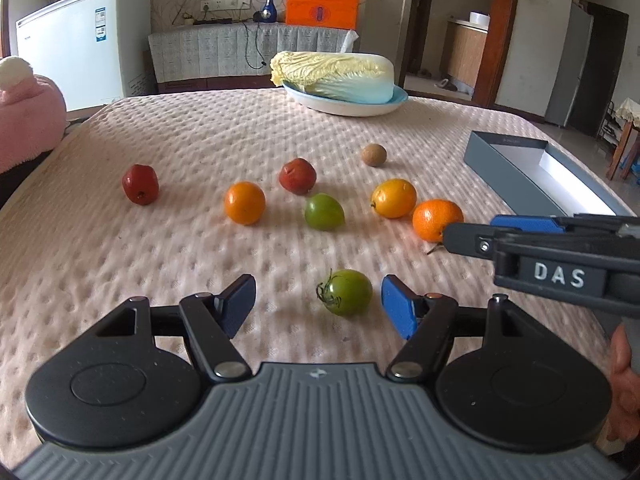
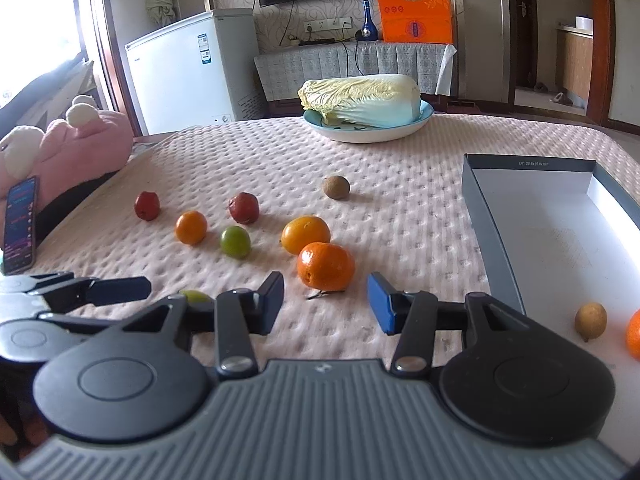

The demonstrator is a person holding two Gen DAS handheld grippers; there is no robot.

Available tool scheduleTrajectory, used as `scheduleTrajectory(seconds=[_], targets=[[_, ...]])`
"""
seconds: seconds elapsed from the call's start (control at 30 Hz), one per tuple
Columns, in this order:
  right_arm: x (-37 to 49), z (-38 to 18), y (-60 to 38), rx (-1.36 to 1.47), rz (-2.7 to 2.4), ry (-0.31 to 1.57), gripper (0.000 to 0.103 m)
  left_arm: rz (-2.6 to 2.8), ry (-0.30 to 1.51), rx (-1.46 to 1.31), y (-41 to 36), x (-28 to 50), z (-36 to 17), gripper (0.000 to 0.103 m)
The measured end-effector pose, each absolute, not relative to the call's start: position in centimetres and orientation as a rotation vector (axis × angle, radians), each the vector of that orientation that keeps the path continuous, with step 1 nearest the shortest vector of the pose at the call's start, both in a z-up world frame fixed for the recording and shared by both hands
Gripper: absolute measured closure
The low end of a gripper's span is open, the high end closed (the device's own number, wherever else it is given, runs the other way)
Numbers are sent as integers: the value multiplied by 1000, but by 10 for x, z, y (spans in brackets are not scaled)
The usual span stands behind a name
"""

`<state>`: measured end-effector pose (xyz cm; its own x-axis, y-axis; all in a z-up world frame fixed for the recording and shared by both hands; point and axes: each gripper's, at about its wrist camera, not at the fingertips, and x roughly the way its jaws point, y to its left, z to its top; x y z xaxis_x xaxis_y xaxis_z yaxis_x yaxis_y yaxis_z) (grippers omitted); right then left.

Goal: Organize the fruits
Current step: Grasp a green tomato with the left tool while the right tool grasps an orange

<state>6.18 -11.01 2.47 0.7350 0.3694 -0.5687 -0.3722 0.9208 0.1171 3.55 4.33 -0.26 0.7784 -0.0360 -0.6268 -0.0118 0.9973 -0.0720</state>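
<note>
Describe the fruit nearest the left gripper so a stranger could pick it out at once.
Start at the plate of cabbage on the far side of the quilted table cover and come toward the near edge, past the scattered oranges and red fruits. Between the left gripper fingers lies a green tomato, the only fruit with a leafy stem cap.

Soft daylight, fisheye-warped edges

On cloth: 2 red fruits (image 1: pixel 140 184) (image 1: pixel 297 176), 3 orange citrus (image 1: pixel 244 203) (image 1: pixel 393 198) (image 1: pixel 437 220), 2 green (image 1: pixel 324 212) (image 1: pixel 347 292), 1 brown (image 1: pixel 374 155). In box (image 2: pixel 480 208), lower right: 1 brown (image 2: pixel 590 320), 1 orange (image 2: pixel 634 334). 1 cabbage (image 1: pixel 336 74), 1 plate (image 1: pixel 348 107).
</note>
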Motion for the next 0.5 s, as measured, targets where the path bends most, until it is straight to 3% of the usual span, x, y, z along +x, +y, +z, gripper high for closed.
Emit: scheduleTrajectory(seconds=[0.2, 0.27, 0.43, 0.5], targets=[[72, 19, -105, 2, 404, 633, 53, -52, 683, -57, 38, 39, -9, 31], [75, 18, -104, 1, 402, 633, 53, -55, 688, -48, 37, 41, -11, 37], [81, 14, -101, -3, 395, 640, 53, -64, 676, -54, 39, 43, -12, 40], [83, 13, -100, -2, 394, 644, 57, -65, 672, -51, 39, 43, -13, 41]])
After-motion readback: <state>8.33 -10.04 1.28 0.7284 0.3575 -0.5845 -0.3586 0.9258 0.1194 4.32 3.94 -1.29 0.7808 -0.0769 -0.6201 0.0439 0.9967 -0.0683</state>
